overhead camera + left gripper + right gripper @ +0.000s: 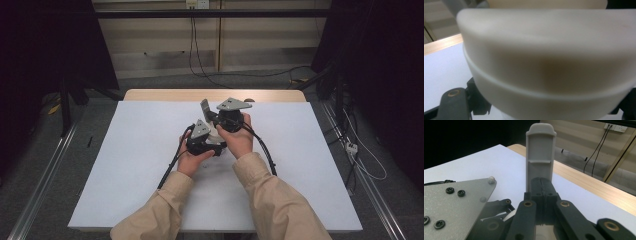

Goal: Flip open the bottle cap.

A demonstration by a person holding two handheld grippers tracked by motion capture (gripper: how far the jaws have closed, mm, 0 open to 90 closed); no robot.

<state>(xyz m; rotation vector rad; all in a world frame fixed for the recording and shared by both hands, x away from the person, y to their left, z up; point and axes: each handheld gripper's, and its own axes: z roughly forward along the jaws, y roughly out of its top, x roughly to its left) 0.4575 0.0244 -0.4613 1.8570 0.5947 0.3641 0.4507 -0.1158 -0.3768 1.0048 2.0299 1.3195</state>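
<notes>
Over the white worktop, the left hand-held gripper grasps a cream container while the right hand-held gripper pinches its grey lid just above; either could likely slip.

The right gripper is seen with jaws pressed together beneath an upright grey plastic piece (rounded top), near the wooden far edge of the white-covered table; a grey plate lies lower left.

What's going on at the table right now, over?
Right gripper shut on grey plastic piece, upright. Left gripper shut on cream plastic part. Both close together over white table. Nothing in the way.
</notes>
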